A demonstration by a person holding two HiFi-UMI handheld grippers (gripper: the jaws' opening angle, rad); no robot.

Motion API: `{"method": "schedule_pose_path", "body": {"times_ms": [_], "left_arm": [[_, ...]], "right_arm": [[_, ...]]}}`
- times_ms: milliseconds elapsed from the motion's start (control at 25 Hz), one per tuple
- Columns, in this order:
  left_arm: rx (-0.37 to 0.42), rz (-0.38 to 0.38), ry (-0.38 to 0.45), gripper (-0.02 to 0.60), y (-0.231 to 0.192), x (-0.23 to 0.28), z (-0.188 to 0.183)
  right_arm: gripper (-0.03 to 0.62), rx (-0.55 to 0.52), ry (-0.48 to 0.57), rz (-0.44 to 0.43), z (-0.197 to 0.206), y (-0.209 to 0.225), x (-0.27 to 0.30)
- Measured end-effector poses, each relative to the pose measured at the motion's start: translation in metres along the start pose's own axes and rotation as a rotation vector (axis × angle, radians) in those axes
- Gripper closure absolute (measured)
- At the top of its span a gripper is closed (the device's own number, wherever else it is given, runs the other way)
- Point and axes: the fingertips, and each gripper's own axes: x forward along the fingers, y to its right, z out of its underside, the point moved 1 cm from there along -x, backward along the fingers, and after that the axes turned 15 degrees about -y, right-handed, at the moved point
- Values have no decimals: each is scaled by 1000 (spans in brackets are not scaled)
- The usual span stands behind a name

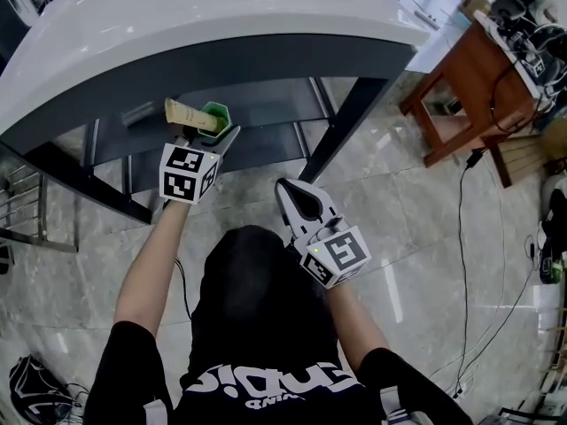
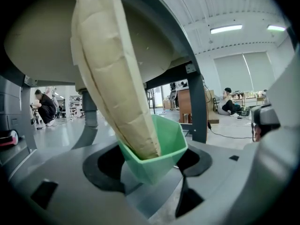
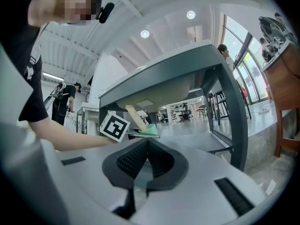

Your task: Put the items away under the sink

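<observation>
My left gripper (image 1: pixel 218 133) is shut on a green hexagonal cup (image 2: pixel 157 156), with a jaw pressed on each side of it. A long beige quilted pad (image 2: pixel 112 74) stands tilted inside the cup. Cup (image 1: pixel 215 113) and pad (image 1: pixel 190 113) are held at the edge of the dark shelf (image 1: pixel 266 144), beneath the white sink counter (image 1: pixel 221 25). The right gripper view shows the cup (image 3: pixel 151 129) to the left, under the counter. My right gripper (image 1: pixel 285 187) hangs lower, over the floor, shut and empty, its tips (image 3: pixel 147 139) meeting.
A dark counter leg (image 1: pixel 350 122) slants down at the right of the shelf. Right of it stands a wooden table (image 1: pixel 469 87), with a cable (image 1: pixel 461 237) running across the glossy floor. A metal rack (image 1: pixel 27 211) is at the left. People sit far off.
</observation>
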Motion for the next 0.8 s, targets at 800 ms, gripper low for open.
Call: {"method": "schedule_pose_path", "body": {"times_ms": [800], "left_arm": [[-46,-41,0,247,-20,42,-2]], "right_arm": [[576,26,-1,17,7,5,1]]}}
